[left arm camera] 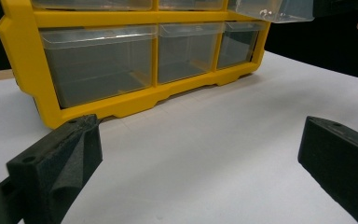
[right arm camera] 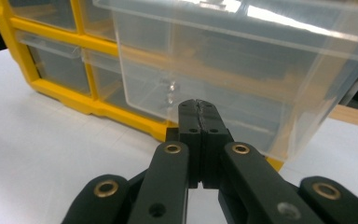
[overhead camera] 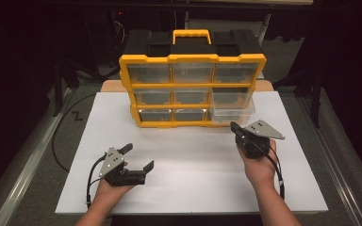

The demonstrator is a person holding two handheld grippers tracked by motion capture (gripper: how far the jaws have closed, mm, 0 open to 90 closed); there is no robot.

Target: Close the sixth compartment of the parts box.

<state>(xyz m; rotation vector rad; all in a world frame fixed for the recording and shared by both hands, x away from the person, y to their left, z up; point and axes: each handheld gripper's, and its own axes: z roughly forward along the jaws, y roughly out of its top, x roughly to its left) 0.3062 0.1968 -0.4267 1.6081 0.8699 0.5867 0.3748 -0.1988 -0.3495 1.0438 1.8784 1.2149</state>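
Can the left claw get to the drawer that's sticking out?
Probably not from where it is. The left claw sits open on the left of the table, while the pulled-out drawer is far over on the right, with the right claw in front of it.

Lit from overhead: bright white bench (overhead camera: pixel 188 160), black surroundings beyond. Soft, short shadows under the yellow organizer (left arm camera: pixel 121 105) ahead of the left jaws. White glare along the top rim of the clear drawer (right arm camera: pixel 242 60) just above the shut right jaws. Slightly blurred close to both jaws; grainy, soft overall.
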